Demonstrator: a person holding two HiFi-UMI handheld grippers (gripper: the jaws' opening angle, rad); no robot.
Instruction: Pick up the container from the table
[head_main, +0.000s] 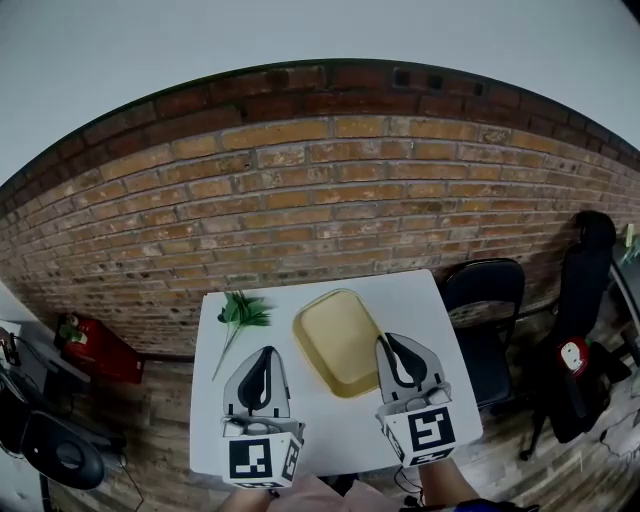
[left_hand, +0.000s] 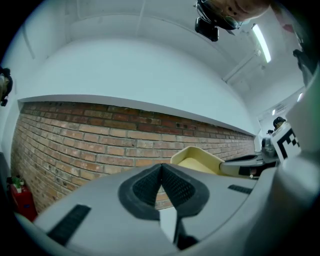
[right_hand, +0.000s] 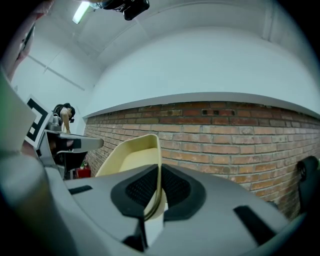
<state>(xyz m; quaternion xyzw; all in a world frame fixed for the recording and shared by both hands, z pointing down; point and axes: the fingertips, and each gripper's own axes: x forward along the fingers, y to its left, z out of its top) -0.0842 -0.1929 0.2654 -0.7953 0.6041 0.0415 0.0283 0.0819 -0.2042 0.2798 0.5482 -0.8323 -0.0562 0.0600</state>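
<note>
**One rim grip on a light, shallow container**

Judged the container (head_main: 338, 342) light and stiff: pale yellow, shallow, thin-walled, probably moulded plastic, with a smooth raised rim. Expected little risk of crushing, more of slipping or swinging when held at one edge only. Best taken on the rim; would steady it with a second hold on the opposite rim. Found it between the two grippers, over the white surface (head_main: 330, 445), apparently lifted clear and tilted, though could not confirm the gap from the head view.

Saw the right gripper (head_main: 390, 345) clamped on the near right rim, pinching the thin wall between its dark pads. Saw the left gripper (head_main: 264, 353) just beside the container's left edge, jaws together on nothing, not touching it.

Took the layout from the head view alone: surface, green sprig (head_main: 241, 312) near its far left corner, brick wall (head_main: 300, 200) behind, dark chair (head_main: 487, 292) to the right. Took the pinch itself from the right gripper view alone, with the rim edge running down between the pads. Took from the left gripper view the pads meeting on nothing, a corner of the container, and a red object (left_hand: 20, 197) low by the wall.
</note>
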